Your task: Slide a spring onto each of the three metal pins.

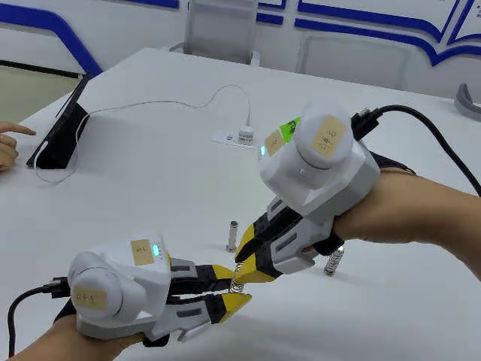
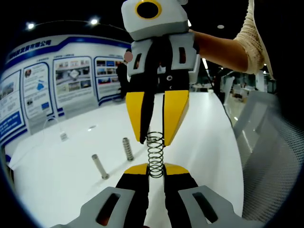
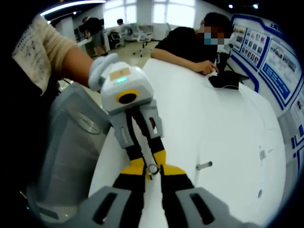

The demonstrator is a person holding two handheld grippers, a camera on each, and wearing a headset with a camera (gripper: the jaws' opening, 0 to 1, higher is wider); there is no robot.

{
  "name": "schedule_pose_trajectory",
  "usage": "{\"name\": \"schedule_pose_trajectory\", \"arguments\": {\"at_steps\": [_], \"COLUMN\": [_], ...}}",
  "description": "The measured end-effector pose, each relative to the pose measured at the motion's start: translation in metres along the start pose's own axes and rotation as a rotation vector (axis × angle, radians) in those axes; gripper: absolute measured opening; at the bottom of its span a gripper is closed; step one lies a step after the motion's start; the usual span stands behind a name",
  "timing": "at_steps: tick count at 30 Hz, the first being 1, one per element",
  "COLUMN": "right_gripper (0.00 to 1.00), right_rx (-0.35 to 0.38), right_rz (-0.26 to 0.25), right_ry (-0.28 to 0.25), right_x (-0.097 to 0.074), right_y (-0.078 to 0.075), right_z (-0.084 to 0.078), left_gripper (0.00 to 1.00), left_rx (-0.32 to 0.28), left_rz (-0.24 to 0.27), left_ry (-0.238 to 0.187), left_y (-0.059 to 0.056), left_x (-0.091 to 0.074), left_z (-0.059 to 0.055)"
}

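Spring (image 2: 155, 154) gripped by left claw (image 2: 155, 171), right claw (image 2: 155, 137), over white table (image 1: 150, 173).

Shiny wire spring (image 2: 155, 154), dull metal pin (image 2: 99, 166), smooth white table (image 1: 150, 188)

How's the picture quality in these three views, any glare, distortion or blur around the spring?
Head view: soft even light, faint shadows on the table, spring slightly soft. Left gripper view: strong fisheye bending, ceiling lights flare at upper left, spring coils crisp. Right gripper view: windows blown out at top, spring end-on and small.
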State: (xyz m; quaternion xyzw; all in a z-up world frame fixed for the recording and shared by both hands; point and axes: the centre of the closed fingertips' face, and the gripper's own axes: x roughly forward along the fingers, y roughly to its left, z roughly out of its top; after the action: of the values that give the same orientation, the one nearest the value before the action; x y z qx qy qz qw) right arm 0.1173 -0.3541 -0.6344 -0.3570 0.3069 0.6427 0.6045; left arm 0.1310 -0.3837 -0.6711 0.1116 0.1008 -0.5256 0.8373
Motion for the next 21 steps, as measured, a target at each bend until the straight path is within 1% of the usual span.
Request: {"name": "schedule_pose_trajectory", "arguments": {"at_steps": [5, 15, 21], "right_gripper": [0.14, 0.12, 0.12], "right_rx": [0.006, 0.018, 0.021], "right_rz": [-0.003, -0.014, -0.027], "right_ry": [-0.003, -0.014, -0.02], "right_x": [0.0045, 0.0057, 0.0062], "right_y": [-0.0002, -0.0034, -0.0073], "right_z": [-0.0026, -0.0046, -0.0023], "left_gripper": [0.11, 0.11, 0.12], "left_rx": [-0.006, -0.014, -0.003], "left_rz": [0.002, 0.001, 0.026], "left_ry": [-0.009, -0.018, -0.024], "left_y": [0.001, 0.0016, 0.0069], "left_x": [0.0003, 0.0024, 0.0017], "left_z": [0.0028, 0.0061, 0.0068]}}
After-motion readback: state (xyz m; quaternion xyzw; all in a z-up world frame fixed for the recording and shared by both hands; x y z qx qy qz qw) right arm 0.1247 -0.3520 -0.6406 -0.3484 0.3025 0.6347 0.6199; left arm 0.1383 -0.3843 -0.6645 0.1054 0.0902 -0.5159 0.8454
